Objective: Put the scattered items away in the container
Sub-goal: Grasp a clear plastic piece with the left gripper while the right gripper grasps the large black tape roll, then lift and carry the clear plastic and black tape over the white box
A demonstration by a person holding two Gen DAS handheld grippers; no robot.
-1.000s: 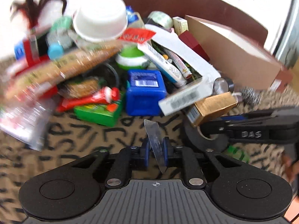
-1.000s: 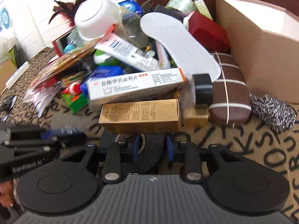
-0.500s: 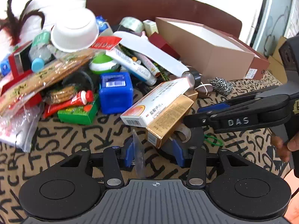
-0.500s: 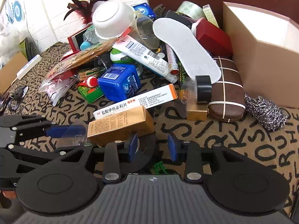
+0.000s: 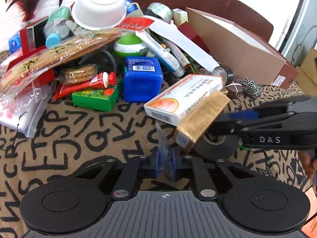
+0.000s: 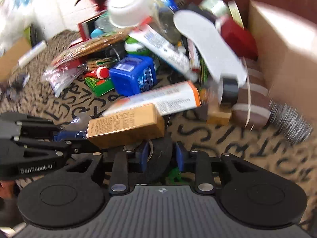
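Tablecloth (image 5: 65, 130), tan w/ big black letters, covers the whole surface. At the far right stands the brown cardboard box (image 5: 237, 45), open top, the container; its near wall shows in the right wrist view too, blurred.

Left of the box is the heap: white bowl (image 5: 99, 10) upside down on top, cracker packs in clear wrap (image 5: 59, 53) below it, white insole (image 5: 178, 37) slanting toward the box, blue tub w/ barcode (image 5: 141, 77), green carton (image 5: 97, 97), red tube w/ white cap (image 5: 85, 85), white tube (image 5: 162, 53). A brown case w/ white stripes (image 6: 251, 103) and steel scourer (image 5: 249, 85) lie by the box's near wall.

Nearest the grippers: white-orange medicine box (image 5: 184, 97), Chinese print, barcode on the end, resting on a gold box (image 5: 202, 119) w/ small print too fine to read. The gold box leans on the black tape roll (image 5: 216, 144), crowding it from the left.

Right gripper (image 6: 160, 156) has the tape roll upright betw. its blue pads, jaws partway apart and just closing in, pads against the roll's sides. "DAS" reads on its side in the left view.

Left gripper (image 5: 165, 158) has just snapped closed, pads pinching a thin clear plastic piece (image 5: 161, 136) that sticks up above them. "GenRobot.AI" on its side in the right view. Small green bit (image 6: 174, 175) under the roll.
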